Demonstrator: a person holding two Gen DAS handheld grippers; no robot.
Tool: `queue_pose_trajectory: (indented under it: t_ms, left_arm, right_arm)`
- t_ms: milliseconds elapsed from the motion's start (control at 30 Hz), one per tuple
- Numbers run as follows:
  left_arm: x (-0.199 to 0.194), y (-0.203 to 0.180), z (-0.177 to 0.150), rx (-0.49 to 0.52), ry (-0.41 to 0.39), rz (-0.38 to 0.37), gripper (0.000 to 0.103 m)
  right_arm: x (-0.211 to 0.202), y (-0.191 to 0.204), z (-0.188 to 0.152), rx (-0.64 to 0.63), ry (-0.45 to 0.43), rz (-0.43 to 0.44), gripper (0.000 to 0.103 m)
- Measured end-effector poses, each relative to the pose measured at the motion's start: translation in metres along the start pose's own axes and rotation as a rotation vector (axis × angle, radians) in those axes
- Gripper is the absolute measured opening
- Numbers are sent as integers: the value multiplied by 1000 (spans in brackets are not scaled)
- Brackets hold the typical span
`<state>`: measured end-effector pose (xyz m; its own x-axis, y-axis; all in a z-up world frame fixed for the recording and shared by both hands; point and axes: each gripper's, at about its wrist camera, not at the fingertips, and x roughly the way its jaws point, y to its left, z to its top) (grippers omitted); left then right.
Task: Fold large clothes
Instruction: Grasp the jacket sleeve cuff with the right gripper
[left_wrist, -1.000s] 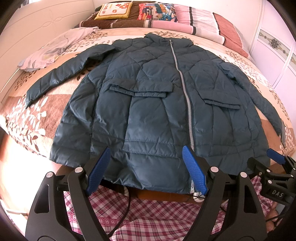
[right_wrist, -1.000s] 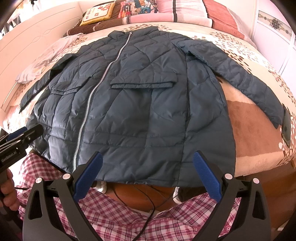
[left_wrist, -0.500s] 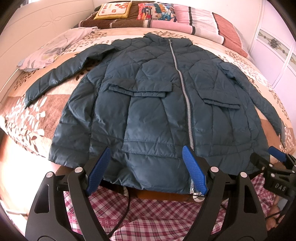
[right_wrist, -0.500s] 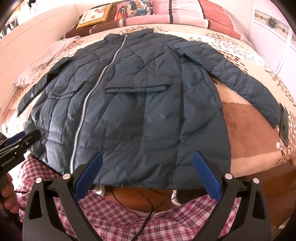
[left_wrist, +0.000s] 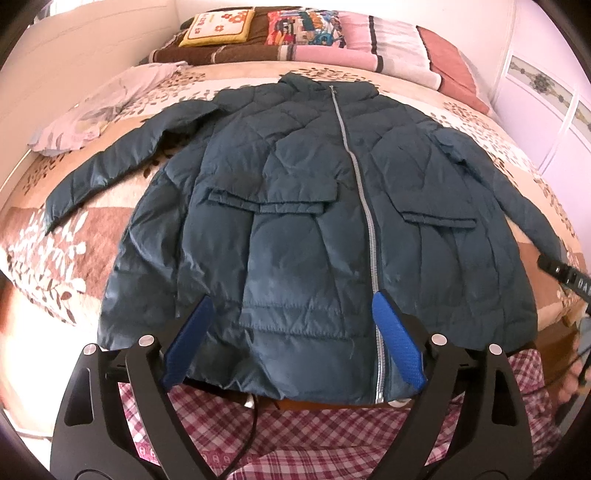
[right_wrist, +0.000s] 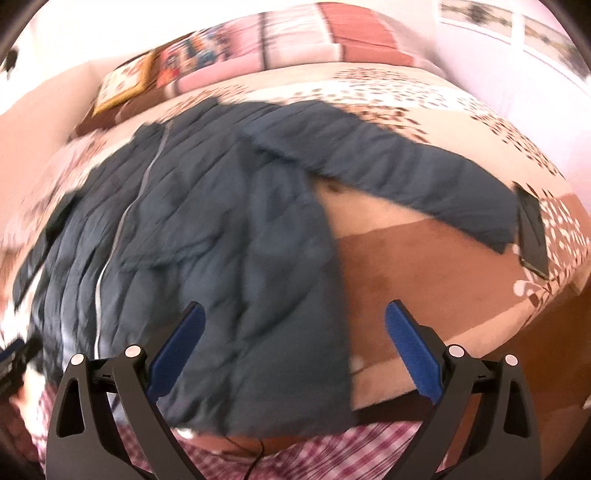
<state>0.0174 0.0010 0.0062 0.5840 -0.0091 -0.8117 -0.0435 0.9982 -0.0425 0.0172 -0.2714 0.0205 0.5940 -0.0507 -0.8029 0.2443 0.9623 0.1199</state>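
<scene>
Bare bedspread (right_wrist: 424, 266) lies between the jacket (right_wrist: 258, 258) and a phone (right_wrist: 532, 229).

A bed (left_wrist: 44, 258) with a brown-and-cream leaf-print cover fills the frame. Patterned pillows (left_wrist: 303, 22) and striped folded blankets (left_wrist: 369, 51) line the top. A white panelled wardrobe (left_wrist: 546, 96) stands upper right; bright light washes the walls.

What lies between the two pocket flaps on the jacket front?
The silver zipper runs between the left flap and the right flap of the jacket; the left wrist view shows it.
</scene>
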Motion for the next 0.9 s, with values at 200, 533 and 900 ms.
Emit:
queue_pose_trajectory:
  t_ms: [200,533,900]
  left_arm:
    - [3,0,20,-3,-11,9,87]
    - [22,4,33,-23,32,31,87]
    - [42,8,41,-36,71,35,87]
  right_arm:
    - [15,-54,34,156,-20,12,89]
    - [67,-130,68,498,56,137,66]
    - [109,-166,70,790,84,235,66]
